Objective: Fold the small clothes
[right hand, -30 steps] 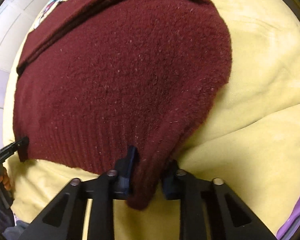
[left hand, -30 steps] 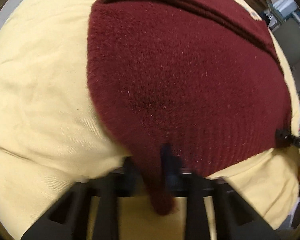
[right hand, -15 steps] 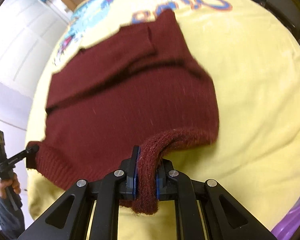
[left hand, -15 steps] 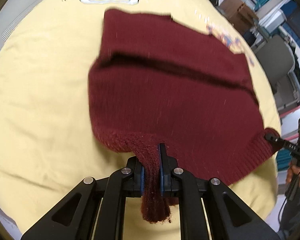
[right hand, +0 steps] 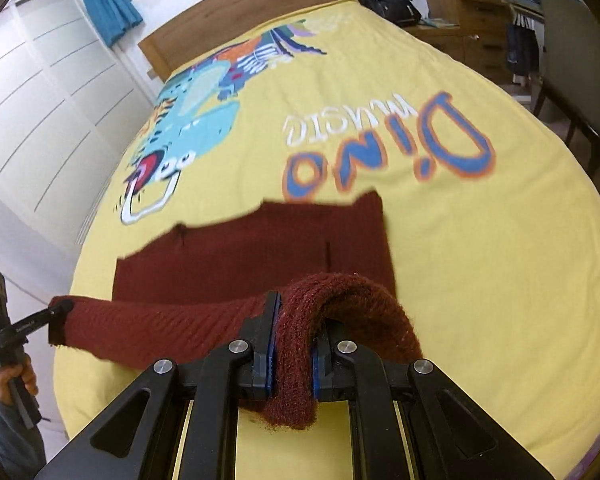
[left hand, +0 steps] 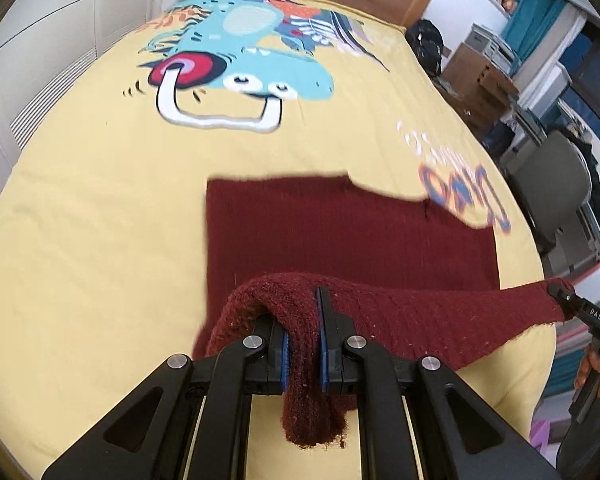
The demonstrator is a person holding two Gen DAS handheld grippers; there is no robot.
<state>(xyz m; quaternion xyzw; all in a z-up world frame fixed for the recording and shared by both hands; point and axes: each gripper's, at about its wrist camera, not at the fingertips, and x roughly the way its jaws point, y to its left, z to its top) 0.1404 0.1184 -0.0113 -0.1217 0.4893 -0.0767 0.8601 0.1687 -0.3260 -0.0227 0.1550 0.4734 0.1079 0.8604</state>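
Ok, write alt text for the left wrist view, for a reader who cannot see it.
The left gripper is shut on the near hem of a dark red knit sweater, lifted above a yellow bedspread printed with a cartoon dinosaur. At the right edge, the right gripper holds the hem's other corner, so the edge hangs raised between them while the far part lies flat.

left wrist: above bed [left hand: 80,240], facing headboard | right wrist: same, shared sweater [right hand: 260,256]

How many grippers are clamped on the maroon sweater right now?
2. The left gripper holds one near hem corner of the maroon sweater; the right gripper holds the other.
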